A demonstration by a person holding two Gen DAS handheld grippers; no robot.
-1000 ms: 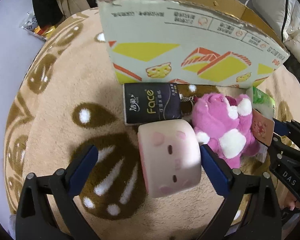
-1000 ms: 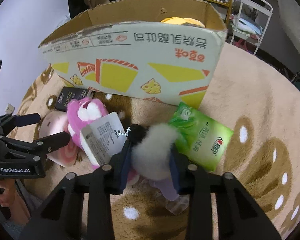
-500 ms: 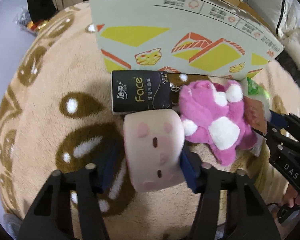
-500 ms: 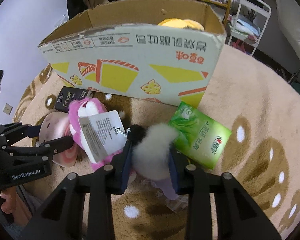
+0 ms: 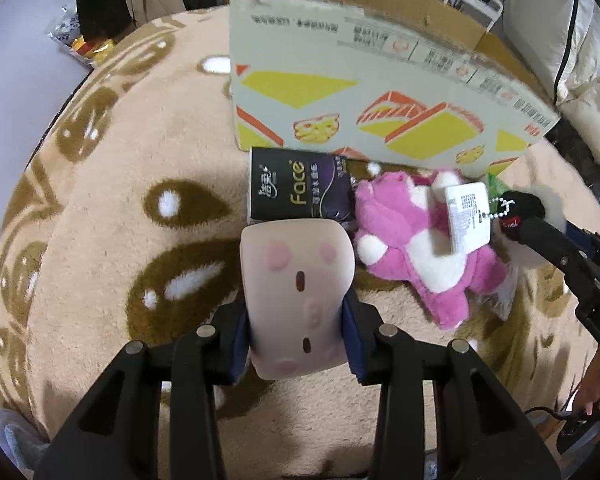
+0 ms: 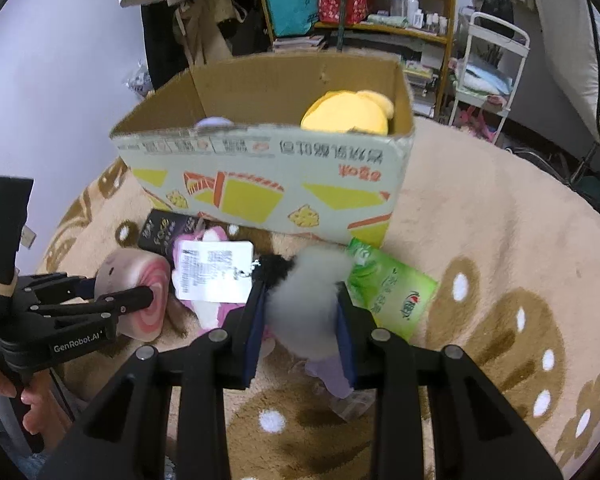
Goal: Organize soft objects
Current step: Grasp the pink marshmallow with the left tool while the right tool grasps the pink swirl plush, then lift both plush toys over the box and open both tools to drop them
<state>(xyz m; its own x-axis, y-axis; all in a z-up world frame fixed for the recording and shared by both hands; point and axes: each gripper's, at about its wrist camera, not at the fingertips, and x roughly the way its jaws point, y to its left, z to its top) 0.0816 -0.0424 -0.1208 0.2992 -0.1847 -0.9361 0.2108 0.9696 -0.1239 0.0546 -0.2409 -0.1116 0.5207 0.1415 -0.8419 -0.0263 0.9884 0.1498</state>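
My left gripper (image 5: 298, 330) is shut on a pale pink squishy pig toy (image 5: 296, 280), its pads pressing both sides; the same toy (image 6: 140, 292) shows its swirl end in the right wrist view. My right gripper (image 6: 302, 320) is shut on a grey fluffy plush (image 6: 308, 292) with a black tuft and a white paper tag (image 6: 216, 272) on a bead chain, lifted off the rug. A pink and white plush (image 5: 420, 252) lies on the rug beside the pig toy. The cardboard box (image 6: 268, 184) stands behind, open on top, with a yellow plush (image 6: 348, 114) inside.
A black tissue pack (image 5: 300, 196) lies against the box front. A green packet (image 6: 388, 288) lies right of the grey plush. The beige rug (image 5: 120, 240) with brown prints spreads around. Shelves, a white cart (image 6: 492, 76) and bags stand behind the box. A hand (image 6: 16, 408) holds the left gripper.
The left gripper's jaws closed from wide open onto the pig toy and squeezed it narrower. The right gripper rose with the grey plush, and the box's inside came into view.
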